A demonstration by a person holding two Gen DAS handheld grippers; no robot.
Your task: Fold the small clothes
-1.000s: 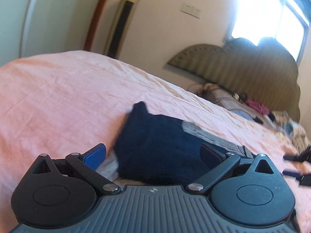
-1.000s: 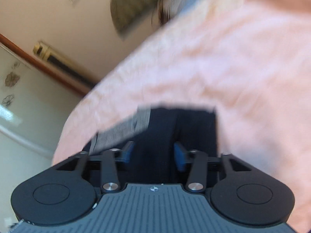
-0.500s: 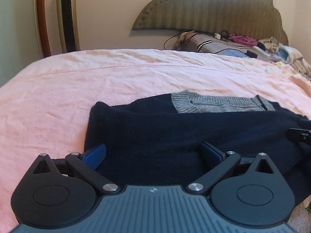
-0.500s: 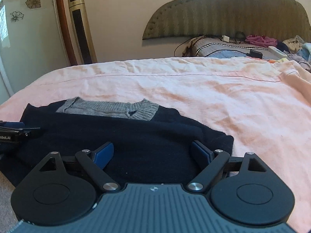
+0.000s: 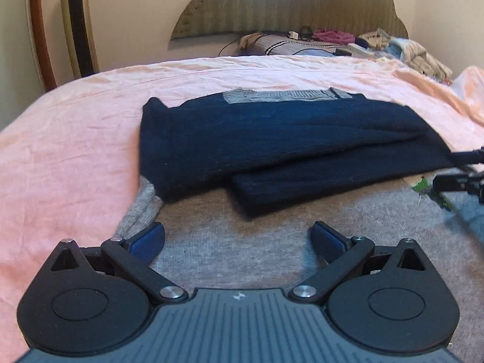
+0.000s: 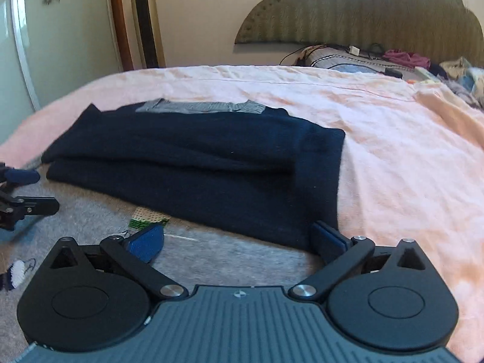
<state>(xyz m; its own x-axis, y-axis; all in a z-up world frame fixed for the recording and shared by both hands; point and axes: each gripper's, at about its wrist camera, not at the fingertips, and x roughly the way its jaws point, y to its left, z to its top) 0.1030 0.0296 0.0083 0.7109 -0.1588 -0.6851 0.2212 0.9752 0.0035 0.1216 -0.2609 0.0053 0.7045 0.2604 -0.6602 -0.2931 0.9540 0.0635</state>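
I see the dark sweater (image 5: 272, 145) folded just ahead of my left gripper (image 5: 239, 236) and right gripper (image 6: 239, 239), both wide open and empty, so I judge next comes the grey garment (image 5: 242, 242) beneath them.

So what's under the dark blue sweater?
The folded navy knit sweater lies partly on a grey garment and partly on the pink bedsheet. How far the grey one reaches underneath is hidden.

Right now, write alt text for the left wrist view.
The open left gripper hovers over a grey garment, empty, facing a folded navy sweater on a pink bedsheet. The right gripper enters at the right edge; a padded headboard stands behind.
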